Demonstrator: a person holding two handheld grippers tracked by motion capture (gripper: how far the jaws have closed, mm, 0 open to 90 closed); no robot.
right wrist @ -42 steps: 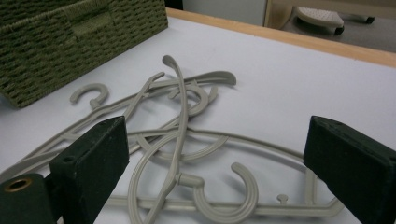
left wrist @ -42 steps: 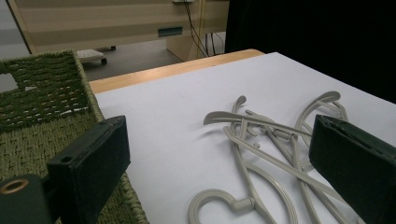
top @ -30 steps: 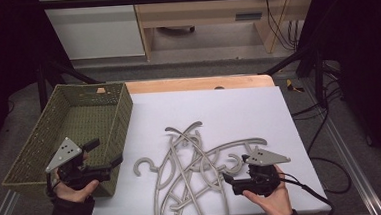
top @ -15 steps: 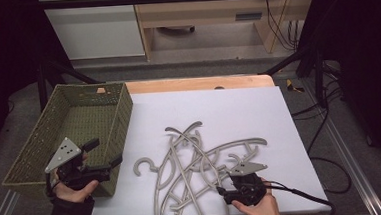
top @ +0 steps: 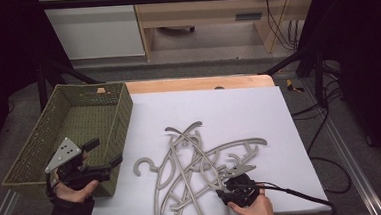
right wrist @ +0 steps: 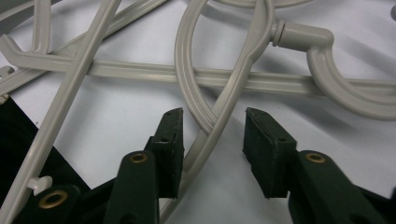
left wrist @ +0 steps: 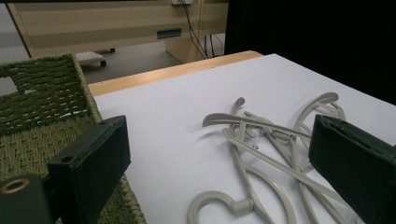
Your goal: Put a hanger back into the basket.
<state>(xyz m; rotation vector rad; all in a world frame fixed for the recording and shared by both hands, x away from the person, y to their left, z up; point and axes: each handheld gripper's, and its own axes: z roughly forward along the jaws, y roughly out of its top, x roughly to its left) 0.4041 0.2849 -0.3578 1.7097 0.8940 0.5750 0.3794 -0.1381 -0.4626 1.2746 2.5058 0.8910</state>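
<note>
Closing R gripper (right wrist: 212,135) jaws round one arm of the tangled grey plastic hangers (top: 202,172), not yet clamped; L gripper (top: 103,154) wide open, empty; green woven basket (top: 121,109) holds no hanger yet.

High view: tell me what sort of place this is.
Probably a lab or workshop recording bench: a white-topped table framed by dark curtains, cables trailing near wooden furniture behind, and staged props, a green woven basket and grey plastic hangers.
</note>
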